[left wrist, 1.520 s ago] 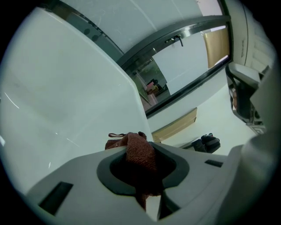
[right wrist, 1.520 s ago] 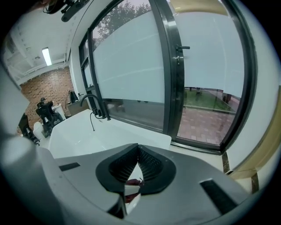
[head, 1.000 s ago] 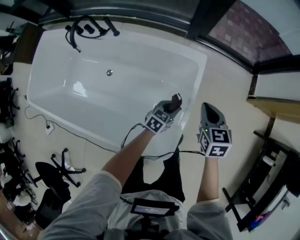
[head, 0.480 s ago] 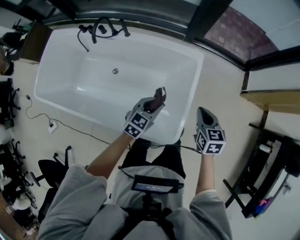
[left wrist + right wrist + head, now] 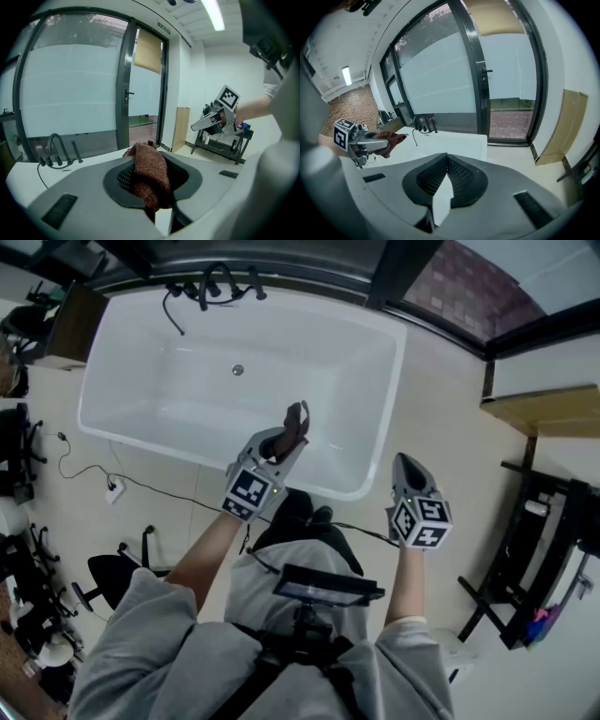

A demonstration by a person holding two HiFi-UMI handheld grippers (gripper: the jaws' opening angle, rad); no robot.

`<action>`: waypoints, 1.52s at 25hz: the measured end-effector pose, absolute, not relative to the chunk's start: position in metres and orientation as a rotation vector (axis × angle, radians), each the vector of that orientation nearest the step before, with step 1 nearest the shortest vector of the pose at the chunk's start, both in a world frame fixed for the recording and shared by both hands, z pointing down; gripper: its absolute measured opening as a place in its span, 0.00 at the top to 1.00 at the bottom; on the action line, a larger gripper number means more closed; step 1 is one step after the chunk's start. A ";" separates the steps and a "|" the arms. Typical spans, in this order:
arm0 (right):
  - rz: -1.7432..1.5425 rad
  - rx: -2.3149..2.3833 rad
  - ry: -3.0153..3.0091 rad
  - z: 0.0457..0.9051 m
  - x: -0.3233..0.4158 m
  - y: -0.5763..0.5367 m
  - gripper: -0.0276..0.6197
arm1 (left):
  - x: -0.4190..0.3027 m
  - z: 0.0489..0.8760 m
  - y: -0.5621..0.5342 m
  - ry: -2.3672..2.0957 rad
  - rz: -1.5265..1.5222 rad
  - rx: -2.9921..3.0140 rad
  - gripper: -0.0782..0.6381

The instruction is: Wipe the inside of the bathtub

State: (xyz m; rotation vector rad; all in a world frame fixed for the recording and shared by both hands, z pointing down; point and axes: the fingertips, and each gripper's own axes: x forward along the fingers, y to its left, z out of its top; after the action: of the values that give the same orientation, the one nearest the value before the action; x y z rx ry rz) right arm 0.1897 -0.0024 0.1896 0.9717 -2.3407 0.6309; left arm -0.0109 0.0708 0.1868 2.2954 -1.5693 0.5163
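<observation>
A white bathtub fills the upper left of the head view, with a drain in its floor and a black tap set at its far end. My left gripper hangs over the tub's near right part, shut on a reddish-brown cloth. That cloth bulges out between the jaws in the left gripper view. My right gripper is held over the floor just right of the tub, shut with nothing in it; its jaws meet at the tip.
A black cable and a socket lie on the floor in front of the tub. A dark stand is at the right, a wooden panel above it. Glass doors stand behind the tub.
The view has shifted so the tub sits higher and more centred. My left gripper with the cloth moved left along the tub's near side; the right gripper stayed beside the tub.
</observation>
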 end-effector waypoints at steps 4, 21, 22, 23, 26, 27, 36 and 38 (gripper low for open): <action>0.658 0.964 -2.363 0.194 0.204 0.018 0.95 | -0.001 0.178 0.096 -1.607 0.557 2.310 0.76; 0.608 0.972 -2.447 0.159 0.262 0.132 0.95 | 0.032 0.143 0.220 -1.743 0.502 2.234 0.76; 0.613 0.971 -2.448 0.160 0.262 0.138 0.95 | 0.033 0.141 0.226 -1.748 0.511 2.235 0.76; 0.619 0.971 -2.449 0.161 0.261 0.144 0.95 | 0.032 0.138 0.233 -1.754 0.521 2.234 0.76; 0.646 0.962 -2.462 0.162 0.250 0.166 0.95 | 0.021 0.135 0.256 -1.761 0.547 2.216 0.76; 0.651 0.953 -2.468 0.162 0.246 0.173 0.95 | 0.017 0.134 0.263 -1.764 0.551 2.208 0.76; 0.653 0.938 -2.488 0.162 0.200 0.198 0.95 | -0.036 0.135 0.291 -1.788 0.516 2.167 0.75; 0.682 0.981 -2.477 0.165 0.194 0.202 0.95 | -0.048 0.136 0.296 -1.779 0.507 2.175 0.75</action>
State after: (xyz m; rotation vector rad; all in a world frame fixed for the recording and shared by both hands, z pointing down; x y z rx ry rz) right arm 0.1938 0.2015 0.1651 0.9806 -2.4765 0.6820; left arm -0.0484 0.2960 0.1360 2.1753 -1.7786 0.5069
